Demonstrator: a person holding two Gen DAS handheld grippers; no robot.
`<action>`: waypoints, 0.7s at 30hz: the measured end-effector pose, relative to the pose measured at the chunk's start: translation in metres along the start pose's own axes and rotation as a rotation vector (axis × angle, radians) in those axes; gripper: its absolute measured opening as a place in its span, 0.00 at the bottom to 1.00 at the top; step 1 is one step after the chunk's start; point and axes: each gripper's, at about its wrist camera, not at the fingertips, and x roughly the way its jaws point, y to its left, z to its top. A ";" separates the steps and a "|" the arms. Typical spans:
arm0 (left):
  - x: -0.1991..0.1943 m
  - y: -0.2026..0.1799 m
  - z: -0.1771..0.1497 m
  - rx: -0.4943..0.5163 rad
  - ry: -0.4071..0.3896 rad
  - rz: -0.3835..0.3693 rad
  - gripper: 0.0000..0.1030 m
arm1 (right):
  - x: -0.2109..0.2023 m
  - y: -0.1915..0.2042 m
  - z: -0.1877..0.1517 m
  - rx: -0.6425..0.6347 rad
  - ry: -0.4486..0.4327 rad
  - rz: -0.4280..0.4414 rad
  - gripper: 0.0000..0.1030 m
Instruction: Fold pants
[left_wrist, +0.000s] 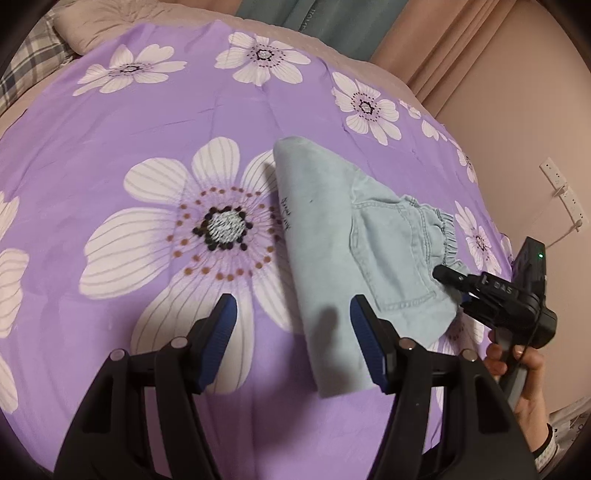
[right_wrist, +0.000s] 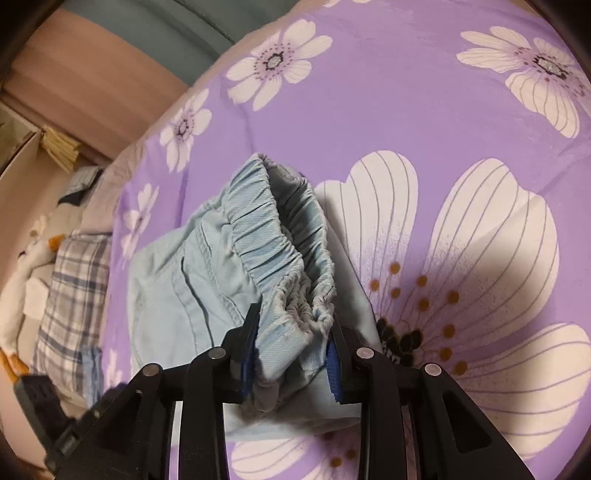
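Note:
Light blue pants (left_wrist: 332, 229) lie folded on a purple flowered bedspread (left_wrist: 110, 147). My left gripper (left_wrist: 293, 317) hovers open over their near end; its right finger overlaps the cloth and the pads press nothing. At the right edge of that view my right gripper (left_wrist: 452, 290) bites the gathered waistband. In the right wrist view the pants (right_wrist: 192, 273) fill the centre. Their elastic waistband (right_wrist: 280, 236) is bunched up and lifted between the blue pads of my right gripper (right_wrist: 293, 332), which is shut on it.
A person's hand (left_wrist: 517, 362) holds the right gripper's handle. A plaid pillow (right_wrist: 70, 288) and a white soft toy (right_wrist: 22, 266) lie at the bed's edge. Beyond the bed are a teal curtain (left_wrist: 332, 22) and a pink wall with a socket (left_wrist: 554, 177).

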 end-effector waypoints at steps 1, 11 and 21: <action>0.001 -0.001 0.003 0.001 -0.002 -0.004 0.61 | -0.002 0.001 0.002 -0.008 0.011 0.003 0.34; 0.014 -0.009 0.054 0.030 -0.059 -0.050 0.54 | -0.060 0.010 -0.001 -0.135 -0.185 -0.120 0.55; 0.069 -0.019 0.090 0.099 0.012 -0.083 0.09 | 0.002 0.132 -0.061 -0.623 -0.065 0.113 0.28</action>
